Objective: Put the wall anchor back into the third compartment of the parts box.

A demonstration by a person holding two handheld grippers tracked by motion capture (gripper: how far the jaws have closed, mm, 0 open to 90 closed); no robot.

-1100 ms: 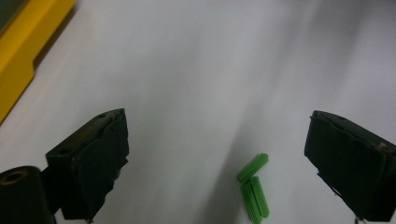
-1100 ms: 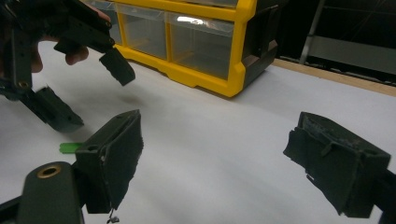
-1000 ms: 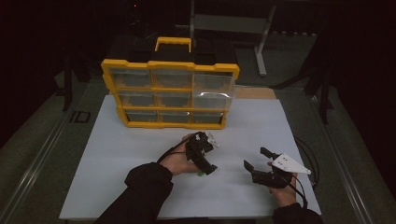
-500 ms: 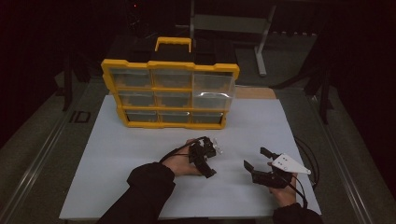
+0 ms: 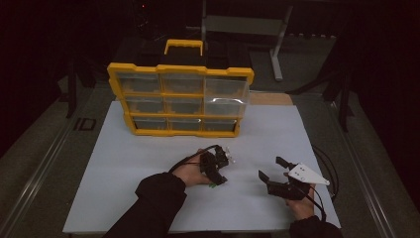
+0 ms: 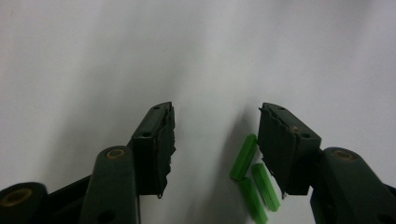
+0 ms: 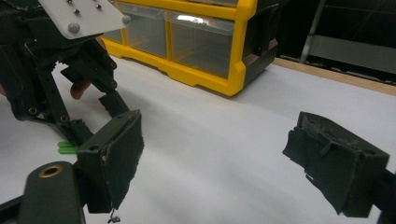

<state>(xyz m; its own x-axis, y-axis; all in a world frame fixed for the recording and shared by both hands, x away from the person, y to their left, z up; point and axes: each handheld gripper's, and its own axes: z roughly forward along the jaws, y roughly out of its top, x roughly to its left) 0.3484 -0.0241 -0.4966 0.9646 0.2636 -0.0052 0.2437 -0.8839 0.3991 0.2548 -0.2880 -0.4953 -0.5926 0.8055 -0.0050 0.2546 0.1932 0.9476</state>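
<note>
Three small green plastic pieces (image 6: 254, 179) lie on the white sheet just inside the right jaw of my left gripper (image 6: 215, 140), which is open and points down close over the sheet. In the high view the left gripper (image 5: 216, 174) is near the sheet's middle front, with a speck of the green pieces (image 5: 212, 186) under it. My right gripper (image 5: 273, 169) rests open at the front right, holding nothing. In the right gripper view its jaws (image 7: 215, 149) stand wide apart, and the left gripper (image 7: 88, 112) shows over the green pieces (image 7: 67, 148).
A yellow organizer (image 5: 181, 99) with clear drawers and a yellow handle stands upright at the back of the white sheet (image 5: 124, 158). A cable (image 5: 324, 166) trails at the sheet's right edge. Dark surroundings and a metal stand (image 5: 277, 34) lie behind.
The left gripper has dropped a little lower and nearer the front over the sheet. The right gripper has stayed put.
</note>
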